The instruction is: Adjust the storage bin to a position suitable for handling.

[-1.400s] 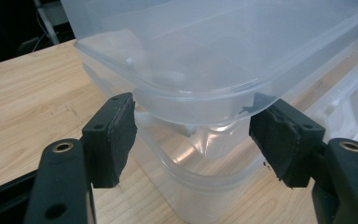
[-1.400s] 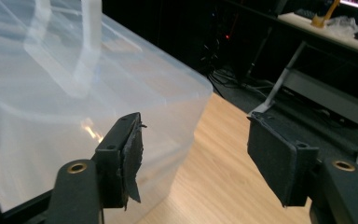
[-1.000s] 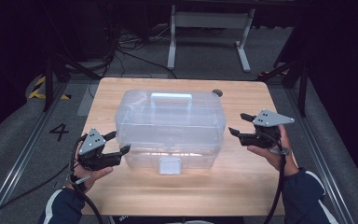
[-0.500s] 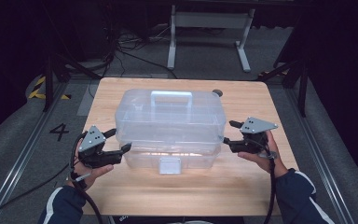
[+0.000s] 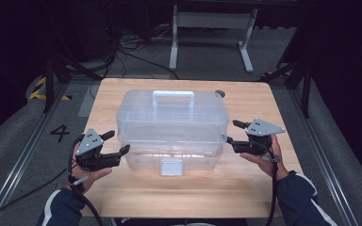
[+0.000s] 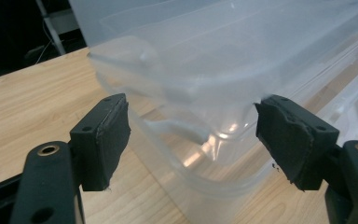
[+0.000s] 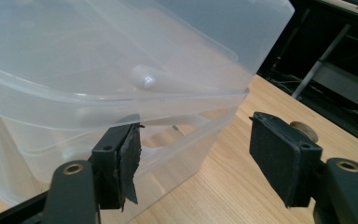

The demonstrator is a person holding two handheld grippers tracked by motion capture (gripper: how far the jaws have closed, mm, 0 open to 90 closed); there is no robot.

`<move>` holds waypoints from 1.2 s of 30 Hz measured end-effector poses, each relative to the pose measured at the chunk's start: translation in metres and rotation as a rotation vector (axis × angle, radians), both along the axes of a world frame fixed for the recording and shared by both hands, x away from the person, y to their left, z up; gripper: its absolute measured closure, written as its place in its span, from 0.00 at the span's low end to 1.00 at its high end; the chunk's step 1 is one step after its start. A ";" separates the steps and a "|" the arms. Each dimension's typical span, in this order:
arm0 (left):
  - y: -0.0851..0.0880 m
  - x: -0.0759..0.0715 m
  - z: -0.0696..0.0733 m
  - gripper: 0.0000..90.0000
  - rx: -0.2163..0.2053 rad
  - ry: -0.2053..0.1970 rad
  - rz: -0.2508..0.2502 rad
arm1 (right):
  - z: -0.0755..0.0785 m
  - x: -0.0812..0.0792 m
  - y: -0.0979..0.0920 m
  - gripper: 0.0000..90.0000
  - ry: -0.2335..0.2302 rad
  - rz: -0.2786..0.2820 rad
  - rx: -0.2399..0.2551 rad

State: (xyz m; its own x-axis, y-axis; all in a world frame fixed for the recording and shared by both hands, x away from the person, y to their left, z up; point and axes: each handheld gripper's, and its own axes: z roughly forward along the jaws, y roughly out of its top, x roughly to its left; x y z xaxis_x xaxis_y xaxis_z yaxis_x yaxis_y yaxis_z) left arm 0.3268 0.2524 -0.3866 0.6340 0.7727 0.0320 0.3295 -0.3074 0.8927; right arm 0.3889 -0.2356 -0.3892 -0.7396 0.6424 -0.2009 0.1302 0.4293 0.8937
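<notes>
A clear plastic box (image 5: 172, 125) with a lid, a top handle (image 5: 173, 96) and a front latch (image 5: 171, 166) stands mid-table. My left gripper (image 5: 118, 142) is at its left end. Its jaws have just been opening and now stand open. In the left gripper view (image 6: 191, 140) the box's lid rim and lower corner (image 6: 205, 93) lie between the pads, which do not press on it. My right gripper (image 5: 232, 132) sits open at the box's right end. In the right gripper view (image 7: 196, 158) its left pad (image 7: 123, 165) is close under the lid rim (image 7: 177, 105).
The wooden table (image 5: 136, 197) has bare strips in front of and beside the box. A small round knob (image 5: 220, 93) lies behind the box's right rear corner. A metal stand (image 5: 212, 28) and cables are on the floor beyond the table.
The right gripper has shifted a little left and down toward the box's right end. The left gripper's jaws stand slightly wider, and the hand has stayed in place.
</notes>
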 end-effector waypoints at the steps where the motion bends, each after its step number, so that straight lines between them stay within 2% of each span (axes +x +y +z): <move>1: 0.002 -0.001 -0.001 0.29 0.009 -0.004 0.008 | 0.000 0.000 0.000 0.39 -0.002 -0.001 0.010; 6: 0.003 -0.006 -0.009 0.30 0.053 0.012 0.024 | 0.005 -0.001 -0.001 0.49 -0.029 0.003 0.059; 8: 0.003 -0.007 -0.011 0.30 0.068 0.018 0.029 | 0.007 -0.002 0.000 0.52 -0.044 -0.001 0.064; 14: 0.001 -0.015 -0.017 0.30 0.073 0.037 0.025 | 0.012 -0.004 0.001 0.60 -0.088 -0.005 0.104; 22: 0.005 -0.024 -0.028 0.30 0.089 0.063 0.046 | 0.019 -0.011 0.010 0.74 -0.169 0.016 0.125; 25: 0.010 -0.025 -0.038 0.30 0.119 0.095 0.058 | 0.022 -0.012 0.014 0.75 -0.200 -0.011 0.118; 30: 0.016 -0.025 -0.051 0.29 0.191 0.145 0.072 | 0.026 -0.008 0.015 0.76 -0.209 -0.027 0.147; 32: 0.020 -0.024 -0.056 0.29 0.195 0.154 0.076 | 0.028 -0.007 0.016 0.76 -0.211 -0.036 0.160; 36: 0.025 -0.023 -0.067 0.28 0.215 0.200 0.091 | 0.032 -0.004 0.018 0.78 -0.226 -0.056 0.167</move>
